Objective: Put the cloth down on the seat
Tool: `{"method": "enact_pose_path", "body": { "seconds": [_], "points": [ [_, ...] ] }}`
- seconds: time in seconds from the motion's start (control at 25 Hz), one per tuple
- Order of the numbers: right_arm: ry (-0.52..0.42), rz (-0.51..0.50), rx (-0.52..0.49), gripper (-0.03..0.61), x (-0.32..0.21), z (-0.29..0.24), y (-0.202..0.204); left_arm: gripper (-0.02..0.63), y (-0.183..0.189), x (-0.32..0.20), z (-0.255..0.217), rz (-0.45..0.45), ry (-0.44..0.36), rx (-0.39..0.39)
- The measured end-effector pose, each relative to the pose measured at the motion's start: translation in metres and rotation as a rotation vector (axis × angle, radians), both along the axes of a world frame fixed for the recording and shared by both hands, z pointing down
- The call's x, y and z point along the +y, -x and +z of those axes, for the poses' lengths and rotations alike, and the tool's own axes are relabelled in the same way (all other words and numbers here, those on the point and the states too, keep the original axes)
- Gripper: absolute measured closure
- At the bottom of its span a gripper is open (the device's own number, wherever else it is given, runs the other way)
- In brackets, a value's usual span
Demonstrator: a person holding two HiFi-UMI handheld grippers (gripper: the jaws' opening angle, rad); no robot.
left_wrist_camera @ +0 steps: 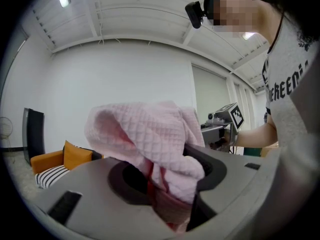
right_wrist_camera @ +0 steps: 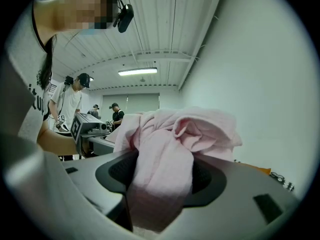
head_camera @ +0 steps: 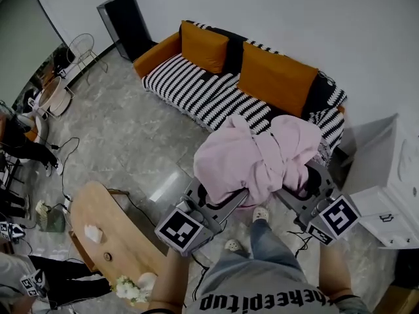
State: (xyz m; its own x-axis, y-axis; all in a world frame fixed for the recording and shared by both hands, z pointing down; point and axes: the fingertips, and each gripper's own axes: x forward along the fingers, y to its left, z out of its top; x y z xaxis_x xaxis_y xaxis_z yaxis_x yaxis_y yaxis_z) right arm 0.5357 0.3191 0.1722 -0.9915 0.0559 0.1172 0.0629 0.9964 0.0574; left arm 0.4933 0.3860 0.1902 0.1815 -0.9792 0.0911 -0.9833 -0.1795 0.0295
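The pink quilted cloth (head_camera: 256, 157), pinched by both the left gripper (head_camera: 227, 200) and right gripper (head_camera: 296, 190), hangs just short of the black-and-white striped sofa seat (head_camera: 196, 91), so carrying it forward and lowering it likely comes next.

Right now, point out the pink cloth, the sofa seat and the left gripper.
pink cloth (head_camera: 262, 159), head view, middle of the bundle.
sofa seat (head_camera: 196, 93), head view, bare striped cushion.
left gripper (left_wrist_camera: 167, 199), left gripper view, between its jaws, shut on the cloth.

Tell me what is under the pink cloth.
The left tool and right tool grip the pink cloth from below; a shoe and grey floor show beneath. The cloth hides part of the striped sofa seat and both tools' tips.
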Motion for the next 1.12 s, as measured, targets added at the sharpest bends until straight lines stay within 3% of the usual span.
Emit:
{"method": "enact_pose_path", "body": {
  "seconds": [0.68, 1.12],
  "points": [
    [-0.02, -0.116, -0.034, 0.304, -0.142, -0.018, 0.071, 0.387, 0.063, -0.137, -0.017, -0.125, -0.01, -0.03],
    [-0.003, -0.145, -0.042, 0.304, -0.175, -0.013, 0.113, 0.387, 0.103, -0.17, -0.013, -0.154, 0.007, -0.036]
  ]
}}
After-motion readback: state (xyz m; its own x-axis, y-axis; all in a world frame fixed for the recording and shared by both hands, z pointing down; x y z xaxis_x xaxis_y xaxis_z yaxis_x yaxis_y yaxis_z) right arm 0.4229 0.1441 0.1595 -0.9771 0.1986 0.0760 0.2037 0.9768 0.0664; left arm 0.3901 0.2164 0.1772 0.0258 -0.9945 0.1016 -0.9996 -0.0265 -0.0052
